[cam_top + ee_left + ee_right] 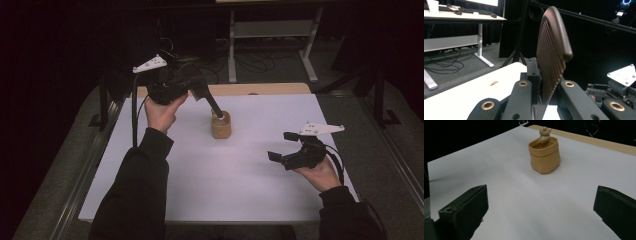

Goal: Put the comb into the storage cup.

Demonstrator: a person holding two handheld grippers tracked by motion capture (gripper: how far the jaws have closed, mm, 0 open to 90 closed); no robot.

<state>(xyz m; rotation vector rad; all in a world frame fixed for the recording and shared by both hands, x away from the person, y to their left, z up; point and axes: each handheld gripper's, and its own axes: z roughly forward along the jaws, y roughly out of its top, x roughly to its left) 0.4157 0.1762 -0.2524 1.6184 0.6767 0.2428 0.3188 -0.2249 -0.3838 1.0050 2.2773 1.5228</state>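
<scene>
The left gripper (187,85) is raised above the far left part of the white table (210,175), with its jaws clamped on the ribbed head of a dark brown brush (552,52). In the high view, the brush handle (214,106) slants down and to the right, and its end sits at the mouth of a tan pouch-shaped pot (221,125). The pot stands upright near the middle of the table, toward the far edge. In the right gripper view, a small bear figure (544,133) is seen at the pot's rim. The right gripper (282,147) is held low over the right side of the table, well apart from the pot, with its jaws spread wide and holding nothing.
</scene>
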